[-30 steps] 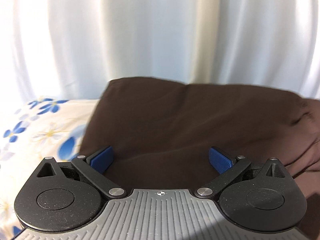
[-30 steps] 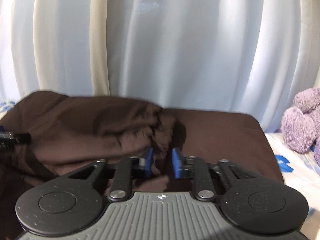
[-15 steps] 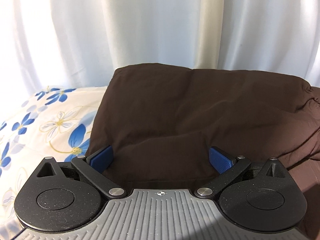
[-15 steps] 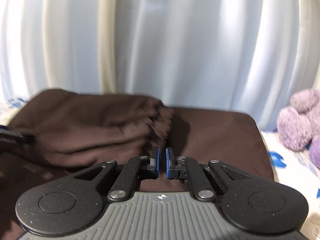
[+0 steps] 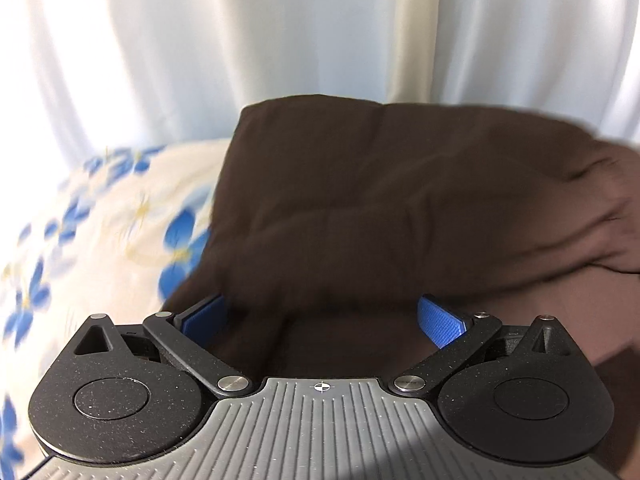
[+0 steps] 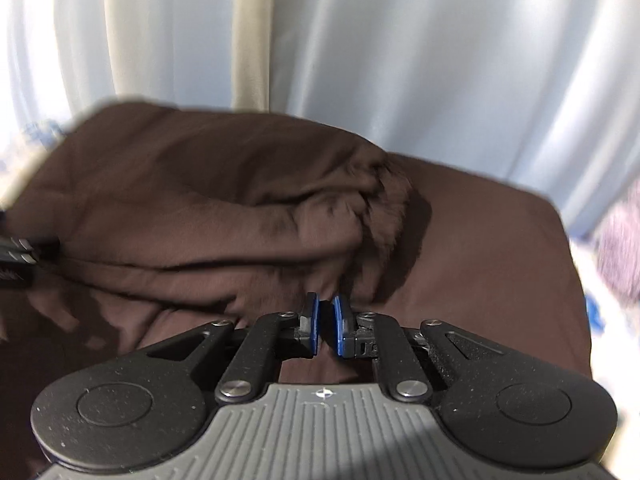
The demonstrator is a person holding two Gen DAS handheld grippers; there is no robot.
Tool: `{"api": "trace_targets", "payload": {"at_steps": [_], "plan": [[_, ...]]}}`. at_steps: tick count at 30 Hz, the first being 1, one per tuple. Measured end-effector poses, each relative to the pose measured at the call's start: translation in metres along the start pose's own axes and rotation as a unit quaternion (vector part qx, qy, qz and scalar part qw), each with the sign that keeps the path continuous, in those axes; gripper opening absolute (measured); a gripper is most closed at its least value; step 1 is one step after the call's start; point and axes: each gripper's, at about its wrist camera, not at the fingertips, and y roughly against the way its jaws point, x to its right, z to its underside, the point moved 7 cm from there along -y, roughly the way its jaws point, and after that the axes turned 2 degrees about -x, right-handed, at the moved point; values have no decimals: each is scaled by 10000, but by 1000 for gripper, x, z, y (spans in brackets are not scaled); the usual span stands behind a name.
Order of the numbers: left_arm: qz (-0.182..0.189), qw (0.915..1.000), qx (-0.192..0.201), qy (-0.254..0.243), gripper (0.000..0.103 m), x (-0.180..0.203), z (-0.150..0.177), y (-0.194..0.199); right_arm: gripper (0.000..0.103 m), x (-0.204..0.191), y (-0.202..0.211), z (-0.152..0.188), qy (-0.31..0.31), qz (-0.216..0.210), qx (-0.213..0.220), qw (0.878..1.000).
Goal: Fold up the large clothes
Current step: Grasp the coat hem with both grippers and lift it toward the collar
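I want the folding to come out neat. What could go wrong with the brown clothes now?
1. The right gripper has its fingers nearly shut, and whether it pinches the brown garment is unclear; a thin grip may slip.
2. The left gripper is open and holds nothing, so pulling from one side could drag the bunched folded layer crooked.
3. The cloth lies close to the curtain and might brush it.

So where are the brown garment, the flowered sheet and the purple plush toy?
brown garment [image 5: 360,200], left wrist view, folded top layer.
flowered sheet [image 5: 100,240], left wrist view, blue flower print.
purple plush toy [image 6: 620,248], right wrist view, blurred body.
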Motion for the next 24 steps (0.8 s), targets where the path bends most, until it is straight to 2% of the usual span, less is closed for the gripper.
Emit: {"api": "trace_targets", "payload": {"at_steps": [2,4,6,10,13,16,20,21,22,24], "plan": [[310,9989,227,273,103,-18,19,44,11,13,43,20,-366,-551,342,9972],[402,9976,352,446,103,-40,46,84,22,34,90,51,-674,-868,632,9919],[383,9969,254,642,103,-63,75,111,30,56,133,86,-905,-1119,745,9868],[396,9922,-129,1175,103,-111,125,137,33,106,190,157,-1597,-598,422,9844],[309,9884,-498,1398,103,-136,153,135,37,133,212,196,-2172,-401,52,9753],[526,9832,-802,1550,103,-149,167,129,37,151,218,222,-2531,-204,-225,9670],[912,9754,-1074,1696,103,-150,179,125,37,161,224,241,-2830,-485,-472,9567],[1019,9735,-1094,1731,99,-150,179,125,37,161,224,243,-2855,-547,-504,9555],[1092,9718,-1103,1777,87,-149,180,125,37,163,223,245,-2902,-623,-535,9534],[1176,9681,-1189,1865,79,-149,182,123,37,167,225,249,-3052,-765,-605,9473]]}}
